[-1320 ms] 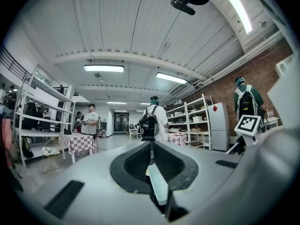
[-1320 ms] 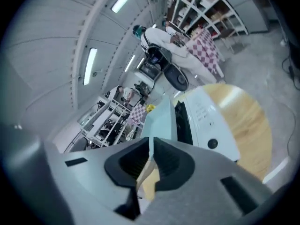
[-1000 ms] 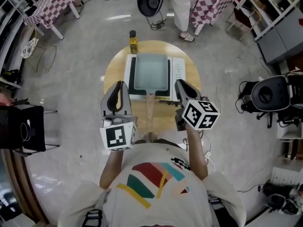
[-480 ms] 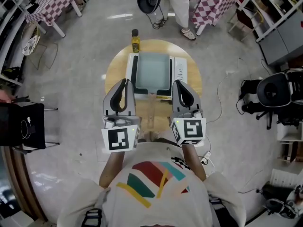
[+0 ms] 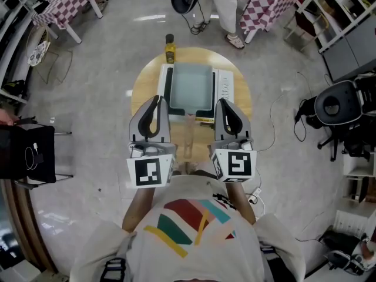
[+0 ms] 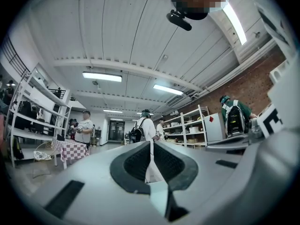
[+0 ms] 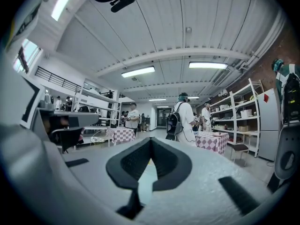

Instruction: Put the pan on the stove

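1. Where it hangs at the left of the round wooden table (image 5: 140, 90), the left gripper (image 5: 155, 100) has its jaws together, nothing btwn them.
2. Centre: the square grey pan (image 5: 191, 87) sits on the flat white stove (image 5: 222, 87), handle twd the person. A yellow bottle (image 5: 170, 51) stands just behind.
3. Right gripper (image 5: 223, 103): jaws closed, empty, beside the left one.

The right gripper (image 7: 151, 143) has its dark-padded jaws pressed together with nothing between them. Beyond the tips, a person (image 7: 183, 118) wearing a black backpack (image 7: 174, 122) stands back turned. A checked table (image 7: 121, 135) stands at left, a second checked table (image 7: 212, 140) and white shelving (image 7: 238, 121) at right, and strip lights (image 7: 138, 71) hang overhead.
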The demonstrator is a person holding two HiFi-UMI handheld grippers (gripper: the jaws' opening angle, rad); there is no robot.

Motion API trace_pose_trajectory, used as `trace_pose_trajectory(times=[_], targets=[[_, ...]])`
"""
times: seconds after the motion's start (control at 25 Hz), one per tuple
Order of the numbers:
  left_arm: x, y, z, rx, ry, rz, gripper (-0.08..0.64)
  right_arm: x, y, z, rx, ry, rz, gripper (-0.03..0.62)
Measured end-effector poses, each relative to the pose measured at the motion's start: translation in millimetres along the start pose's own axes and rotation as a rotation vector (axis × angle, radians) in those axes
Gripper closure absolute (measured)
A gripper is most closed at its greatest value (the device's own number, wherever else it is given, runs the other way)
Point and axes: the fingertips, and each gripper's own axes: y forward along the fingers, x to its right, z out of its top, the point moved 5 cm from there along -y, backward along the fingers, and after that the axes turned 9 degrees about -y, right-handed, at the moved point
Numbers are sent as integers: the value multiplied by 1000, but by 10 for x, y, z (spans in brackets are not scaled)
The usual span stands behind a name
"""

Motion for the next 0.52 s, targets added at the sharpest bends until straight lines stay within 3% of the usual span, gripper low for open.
trace_pose_trajectory(times=[0.52], targets=[[-39,17,99,46,-9,11,541,34,-18,26,8,23,-6,594]])
